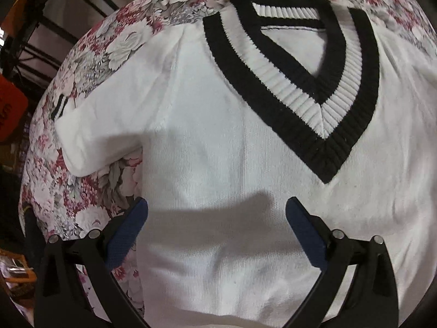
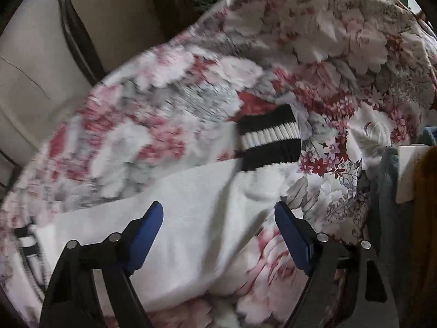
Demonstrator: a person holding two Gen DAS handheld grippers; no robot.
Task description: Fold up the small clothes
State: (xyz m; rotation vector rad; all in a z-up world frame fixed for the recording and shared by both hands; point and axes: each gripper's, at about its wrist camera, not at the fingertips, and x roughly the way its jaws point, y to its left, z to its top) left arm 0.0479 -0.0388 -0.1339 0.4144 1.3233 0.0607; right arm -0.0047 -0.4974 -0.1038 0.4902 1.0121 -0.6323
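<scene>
Here, white sweater (image 1: pixel 218 142) flat, V-neck (image 1: pixel 295 82) pointing away, floral cloth (image 1: pixel 90 63) beneath.

each tool (image 1: pixel 215 207) (image 2: pixel 218 213) black, blue-padded fingers (image 1: pixel 128 235), silver screws.

1. Your right gripper (image 2: pixel 218 216): blue-padded fingers (image 2: pixel 144 237) spread wide, nothing between them.
2. White sleeve (image 2: pixel 191 213): lies flat under your gripper, running away toward the upper right.
3. Cuff (image 2: pixel 269 142): black with a white band, at the sleeve's far end.
4. Floral cloth (image 2: pixel 314 54): pink, red and grey print, beneath the sleeve; partly blurred.
</scene>
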